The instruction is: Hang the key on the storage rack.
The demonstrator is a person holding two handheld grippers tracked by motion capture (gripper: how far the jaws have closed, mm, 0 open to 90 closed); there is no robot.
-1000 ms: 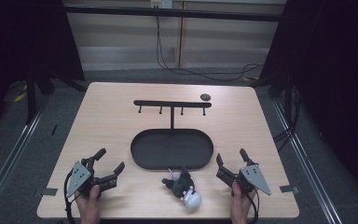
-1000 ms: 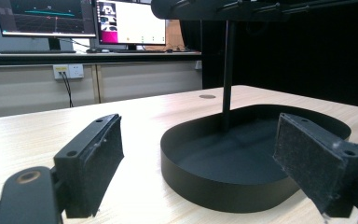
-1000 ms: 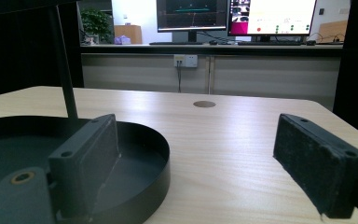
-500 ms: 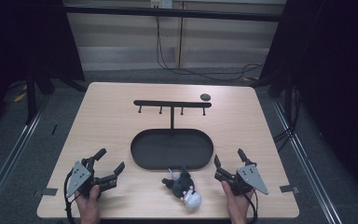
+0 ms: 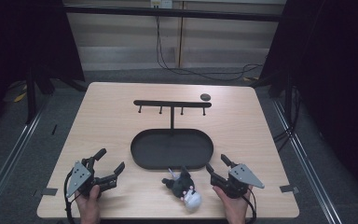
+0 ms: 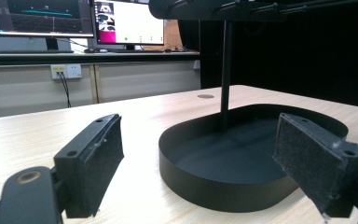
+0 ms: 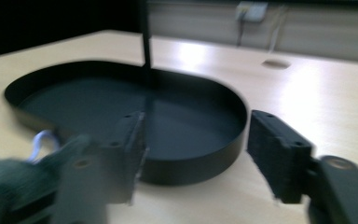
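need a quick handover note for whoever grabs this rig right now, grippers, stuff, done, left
Left hand-held gripper: open, nothing between its jaws, at the near left of the light wooden table.
Right hand-held gripper: open, jaws have just been closing partway with nothing between them, right beside the toy.
Small dark grey and white plush toy with a ring: lying on the table just in front of the black oval metal tray.
Black hook rack on a post: hooks bare.
Done: nothing gripped yet.
Left: probably grip the toy and hang it or put it in the tray.
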